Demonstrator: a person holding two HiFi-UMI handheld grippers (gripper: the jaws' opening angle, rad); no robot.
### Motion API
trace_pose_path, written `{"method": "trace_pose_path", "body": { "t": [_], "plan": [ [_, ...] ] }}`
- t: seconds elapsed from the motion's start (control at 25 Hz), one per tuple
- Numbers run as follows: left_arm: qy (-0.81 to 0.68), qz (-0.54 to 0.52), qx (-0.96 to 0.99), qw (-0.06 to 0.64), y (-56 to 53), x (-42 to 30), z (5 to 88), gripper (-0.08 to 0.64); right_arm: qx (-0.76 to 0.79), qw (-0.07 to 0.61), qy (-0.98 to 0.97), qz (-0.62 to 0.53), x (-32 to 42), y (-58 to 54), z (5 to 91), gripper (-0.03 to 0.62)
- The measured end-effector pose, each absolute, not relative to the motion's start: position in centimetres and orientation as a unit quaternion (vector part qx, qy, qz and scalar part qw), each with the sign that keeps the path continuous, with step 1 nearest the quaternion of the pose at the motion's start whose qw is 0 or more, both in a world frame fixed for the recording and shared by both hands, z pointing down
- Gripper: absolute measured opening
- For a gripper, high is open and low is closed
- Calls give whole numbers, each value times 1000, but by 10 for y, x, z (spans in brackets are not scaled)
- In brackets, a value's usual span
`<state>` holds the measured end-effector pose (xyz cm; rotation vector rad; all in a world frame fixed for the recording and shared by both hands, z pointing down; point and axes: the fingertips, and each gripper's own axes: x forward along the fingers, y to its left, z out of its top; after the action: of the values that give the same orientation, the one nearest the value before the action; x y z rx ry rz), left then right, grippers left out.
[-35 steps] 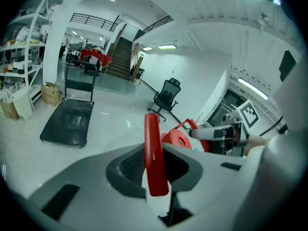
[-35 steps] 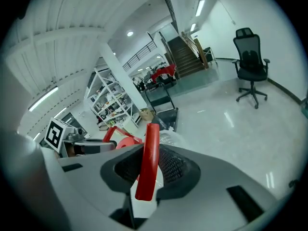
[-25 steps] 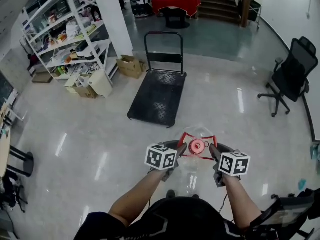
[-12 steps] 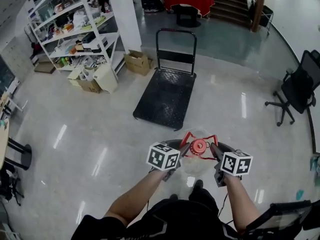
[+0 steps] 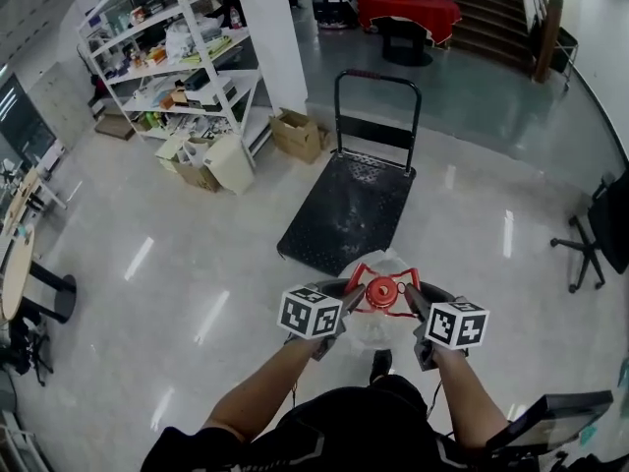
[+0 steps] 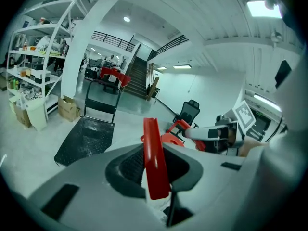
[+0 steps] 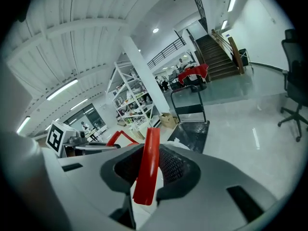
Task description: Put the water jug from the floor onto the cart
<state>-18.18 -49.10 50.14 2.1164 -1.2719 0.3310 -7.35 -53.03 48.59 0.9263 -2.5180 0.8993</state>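
Two grippers were in use, and both were clamped on the same thing. The left gripper (image 5: pixel 346 298) had its jaws narrowed onto one red strip (image 6: pixel 155 162) of the jug's handle, and the strip stood upright between its pads. The right gripper (image 5: pixel 413 301) gripped a second red strip (image 7: pixel 147 167) in the same way, jaws partly closed with the plastic pinched between them.

The one water jug (image 5: pixel 377 321) hung between the two sets of jaws. Its single red cap (image 5: pixel 381 289) sat midway between the fingertips, and its clear body lay below them. It was not on the deck.

Straight ahead of both jaws lay one black flat cart (image 5: pixel 349 205), its near edge just beyond the jug and its one upright push handle (image 5: pixel 378 106) at the far end. Ahead and left of the jaws stood one white shelving rack (image 5: pixel 177 57), and one brown cardboard box (image 5: pixel 298 134) lay between the rack and the cart. Well to the right of the right jaws stood one black office chair (image 5: pixel 601 226). Far beyond the cart were one red-covered table (image 5: pixel 408 10) and one staircase (image 5: pixel 491 8).
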Motion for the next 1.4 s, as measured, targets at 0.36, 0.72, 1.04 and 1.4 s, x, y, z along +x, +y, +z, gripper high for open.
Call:
{"method": "trace_pose_path", "body": {
  "t": [0.36, 0.72, 1.04, 1.4],
  "plan": [
    [-543, 103, 775, 307, -636, -244, 485, 67, 260, 164, -911, 275, -141, -688, 465, 87],
    [-529, 90, 787, 304, -779, -337, 495, 69, 283, 169, -903, 276, -236, -829, 476, 87],
    [-511, 114, 795, 308, -863, -418, 510, 69, 306, 169, -886, 304, -312, -909, 492, 87],
    [-546, 95, 755, 351, -943, -467, 558, 67, 275, 199, -892, 297, -361, -995, 541, 87]
  ]
}}
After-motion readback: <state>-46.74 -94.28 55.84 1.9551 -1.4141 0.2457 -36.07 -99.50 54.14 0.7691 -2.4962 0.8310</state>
